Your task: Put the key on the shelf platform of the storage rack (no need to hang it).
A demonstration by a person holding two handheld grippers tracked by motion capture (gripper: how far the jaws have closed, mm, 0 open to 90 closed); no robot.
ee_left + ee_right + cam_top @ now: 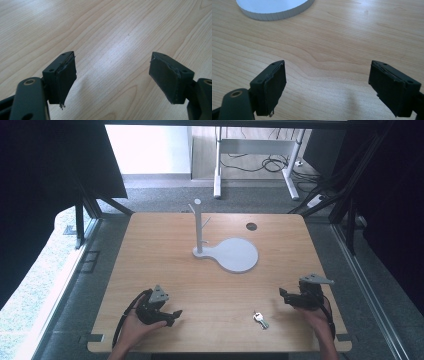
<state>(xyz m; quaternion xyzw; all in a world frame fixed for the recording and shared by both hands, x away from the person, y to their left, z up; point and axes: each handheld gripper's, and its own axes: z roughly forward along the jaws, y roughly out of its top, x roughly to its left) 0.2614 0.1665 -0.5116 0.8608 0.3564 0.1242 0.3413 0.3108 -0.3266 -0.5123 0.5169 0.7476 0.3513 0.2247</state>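
Both grippers point(112, 75) point(327, 87) wide open, seemingly empty.

High view is looking down over the light wooden table point(165, 270); both gripper views are skimming its surface closely, the right one sharing the round white stand base point(272, 7).

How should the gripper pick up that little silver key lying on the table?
Probably by the small silver key's round head, coming straight down from above. It lies flat on the wooden table, so only its thin edges offer grip. The right gripper is nearer and open.
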